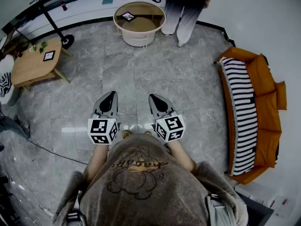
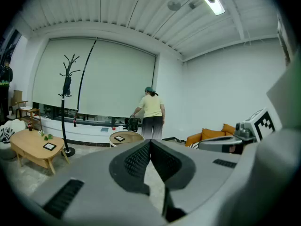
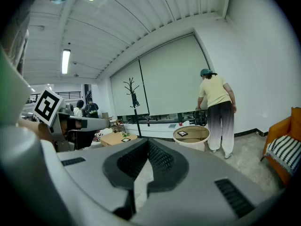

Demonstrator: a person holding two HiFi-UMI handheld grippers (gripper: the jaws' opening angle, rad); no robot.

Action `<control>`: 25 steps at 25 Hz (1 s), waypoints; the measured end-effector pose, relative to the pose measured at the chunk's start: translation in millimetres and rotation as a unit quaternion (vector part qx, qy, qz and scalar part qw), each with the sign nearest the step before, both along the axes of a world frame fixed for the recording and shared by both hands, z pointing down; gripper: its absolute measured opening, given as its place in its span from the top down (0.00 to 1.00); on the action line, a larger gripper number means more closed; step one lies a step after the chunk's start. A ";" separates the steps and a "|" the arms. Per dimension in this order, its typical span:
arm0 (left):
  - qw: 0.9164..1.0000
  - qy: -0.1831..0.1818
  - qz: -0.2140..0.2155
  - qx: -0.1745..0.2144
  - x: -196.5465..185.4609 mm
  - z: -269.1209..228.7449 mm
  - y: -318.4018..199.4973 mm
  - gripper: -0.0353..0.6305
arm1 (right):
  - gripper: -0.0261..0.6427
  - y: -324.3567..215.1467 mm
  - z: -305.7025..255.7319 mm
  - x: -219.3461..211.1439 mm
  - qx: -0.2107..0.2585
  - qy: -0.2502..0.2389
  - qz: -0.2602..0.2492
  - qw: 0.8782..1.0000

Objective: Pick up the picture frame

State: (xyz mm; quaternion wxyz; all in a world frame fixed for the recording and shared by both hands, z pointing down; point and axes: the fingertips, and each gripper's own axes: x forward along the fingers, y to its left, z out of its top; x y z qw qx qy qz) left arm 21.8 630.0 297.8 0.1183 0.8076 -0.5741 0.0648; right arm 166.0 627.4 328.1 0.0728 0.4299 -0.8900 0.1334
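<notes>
Two black-edged picture frames are in the room. One picture frame (image 1: 127, 16) (image 2: 119, 138) (image 3: 182, 133) lies on the round table (image 1: 139, 22) far ahead. The other frame (image 1: 49, 55) (image 2: 49, 146) (image 3: 125, 139) lies on the low wooden table (image 1: 35, 62) at the far left. My left gripper (image 1: 111, 95) (image 2: 150, 143) and right gripper (image 1: 154, 98) (image 3: 146, 142) are held side by side in front of the person's chest, both shut and empty, far from either frame.
A person (image 1: 186, 6) stands right beside the round table. An orange sofa (image 1: 256, 112) with a striped throw lines the right wall. A coat stand (image 1: 47, 15) rises at the back left. A cable (image 1: 47, 149) trails over the grey tiled floor at the left.
</notes>
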 end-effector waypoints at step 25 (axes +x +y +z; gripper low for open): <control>0.999 -0.004 0.042 -0.003 -32.5 12.0 5.3 0.92 | 0.94 18.0 12.3 -40.1 -0.003 -0.011 0.029 1.000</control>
